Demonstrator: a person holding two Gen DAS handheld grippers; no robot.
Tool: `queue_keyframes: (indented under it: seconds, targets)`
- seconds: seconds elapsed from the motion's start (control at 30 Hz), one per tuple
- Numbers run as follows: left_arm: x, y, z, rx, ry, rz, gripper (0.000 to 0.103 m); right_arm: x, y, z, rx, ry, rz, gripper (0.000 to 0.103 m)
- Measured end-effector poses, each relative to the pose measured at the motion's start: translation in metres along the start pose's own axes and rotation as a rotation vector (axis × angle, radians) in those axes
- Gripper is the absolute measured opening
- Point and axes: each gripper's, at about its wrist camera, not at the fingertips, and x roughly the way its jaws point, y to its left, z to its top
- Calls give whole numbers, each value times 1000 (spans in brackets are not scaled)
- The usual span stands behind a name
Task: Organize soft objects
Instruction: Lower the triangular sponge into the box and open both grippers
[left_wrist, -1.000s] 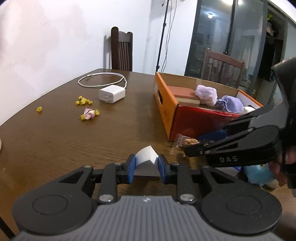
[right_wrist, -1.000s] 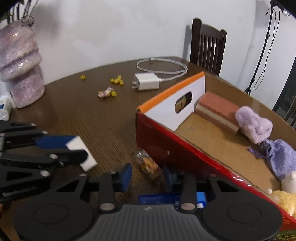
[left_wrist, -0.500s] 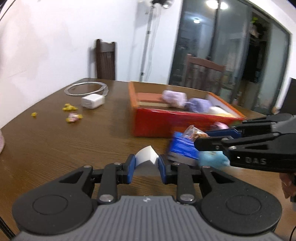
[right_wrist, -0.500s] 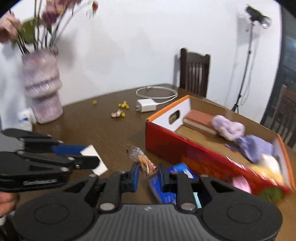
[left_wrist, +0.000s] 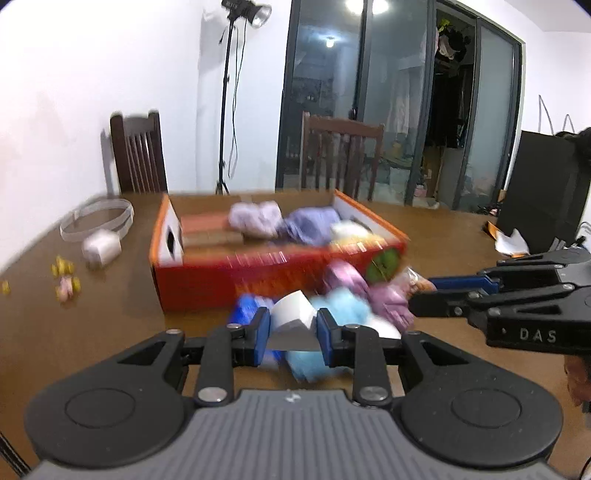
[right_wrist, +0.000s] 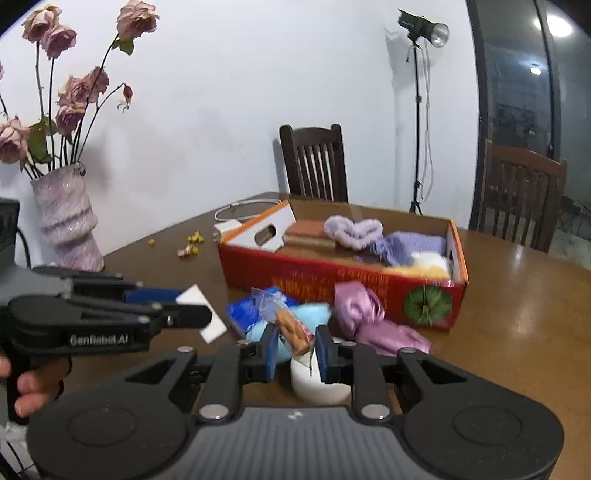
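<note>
- Both wrist views have pulled up and back over the last second: the red shoebox (right_wrist: 341, 280), cropped close a second ago, is now whole in frame.
- Left gripper (left_wrist: 291, 328) still pinching the white sponge block (left_wrist: 291, 319), held off the table (right_wrist: 517, 314).
- Right gripper (right_wrist: 295, 349): a second ago spread and empty, now pressed onto the clear snack packet (right_wrist: 290, 325), lifted clear.
- Box already holds purple cloths (right_wrist: 402, 245); blue plush (right_wrist: 310, 314) and pink cloth (right_wrist: 364, 317) lie loose in front of it.
- Read: both picks done, next is carrying to the box.
</note>
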Motion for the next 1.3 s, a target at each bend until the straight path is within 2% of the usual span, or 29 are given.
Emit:
queue_keyframes:
  seconds: [0.07, 0.17, 0.33, 0.4, 0.5, 0.53, 0.6, 0.67, 0.7, 0.77, 0.97, 1.03, 1.13, 1.2, 1.3]
  targets:
    - [20, 20, 26, 9, -10, 17, 29, 19, -6, 19, -38, -2, 10, 21]
    - [58, 53, 61, -12, 22, 41, 29, 62, -17, 57, -88, 12, 39, 21]
    - [144, 103, 101, -63, 144, 65, 29, 161, -23, 113, -167, 115, 71, 21]
    - [173, 115, 106, -52, 181, 107, 29, 208, -25, 125, -212, 200, 69, 21]
    - [198, 126, 106, -47, 233, 85, 32, 261, -26, 133, -251, 279, 39, 21]
    - [205, 128, 105, -48, 241, 87, 33, 270, -25, 133, -262, 294, 34, 21]
    - [212, 130, 104, -35, 246, 98, 46, 287, -24, 134, -277, 317, 42, 22]
    - [213, 130, 104, -19, 234, 102, 46, 298, -22, 135, -287, 327, 50, 28]
    - [213, 129, 104, -10, 228, 96, 48, 302, -21, 135, -288, 329, 46, 33]
    - [209, 128, 105, 0, 210, 103, 50, 303, -22, 136, -285, 318, 43, 38]
    - [187, 123, 114, 0, 179, 132, 50, 278, -28, 143, -268, 276, 34, 38]
    - [169, 120, 118, 9, 153, 141, 50, 259, -30, 148, -271, 250, 20, 39]
    - [135, 111, 118, 39, 107, 140, 57, 223, -34, 152, -269, 215, -7, 43]
    - [110, 104, 115, 60, 87, 147, 59, 193, -35, 149, -273, 194, -24, 48]
    - [78, 93, 111, 86, 62, 148, 63, 152, -37, 140, -299, 170, -46, 48]
